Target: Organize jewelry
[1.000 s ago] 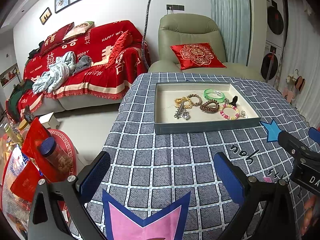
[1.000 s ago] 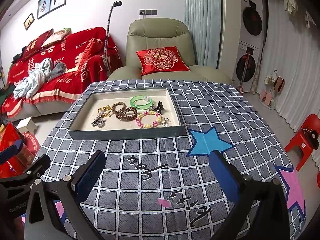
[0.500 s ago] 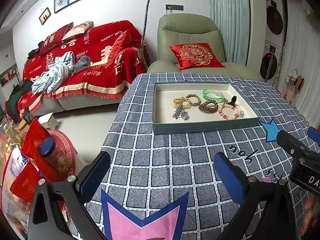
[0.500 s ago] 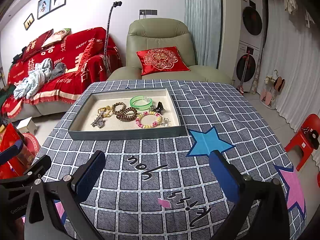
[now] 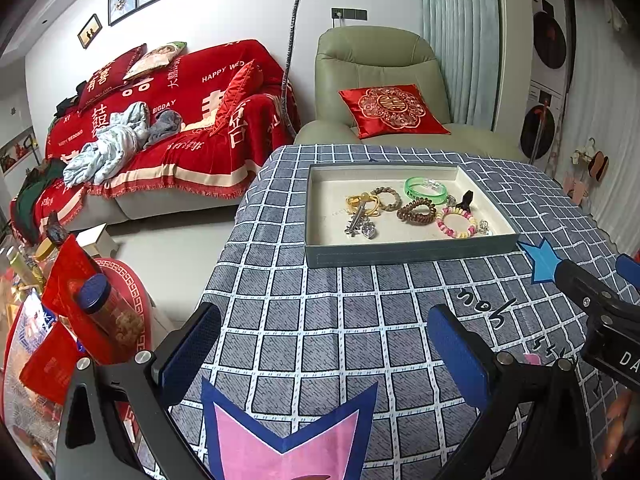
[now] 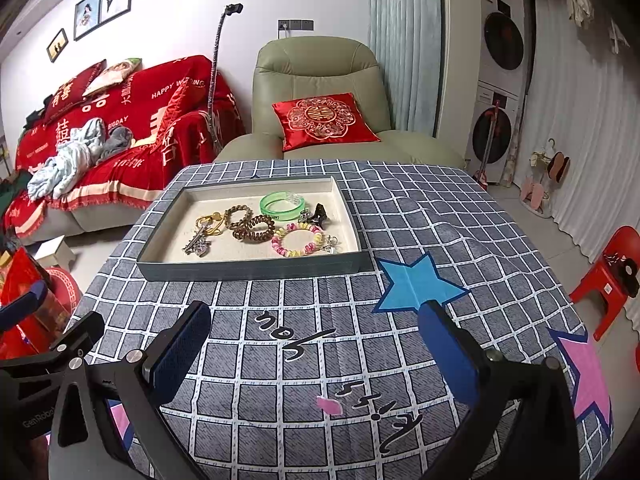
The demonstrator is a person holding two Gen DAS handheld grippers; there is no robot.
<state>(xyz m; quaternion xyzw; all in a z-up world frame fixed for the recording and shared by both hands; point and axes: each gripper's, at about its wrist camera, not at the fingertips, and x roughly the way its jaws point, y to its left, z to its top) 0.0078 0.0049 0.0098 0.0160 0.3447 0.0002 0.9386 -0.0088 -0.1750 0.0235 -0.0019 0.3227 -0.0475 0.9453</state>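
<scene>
A shallow grey tray sits on the checked tablecloth at the far side. In it lie a green bangle, a brown coil hair tie, a pastel bead bracelet, a gold ring with keys, a braided bracelet and a black clip. My left gripper is open and empty, low over the near cloth. My right gripper is open and empty, also well short of the tray.
A green armchair with a red cushion stands behind the table. A red-covered sofa is at left. Red bags and a jar sit on the floor left of the table. A red stool stands at right.
Both views have barely shifted; the tray sits very slightly lower and nearer in the left wrist view. Both grippers stay open and empty.
</scene>
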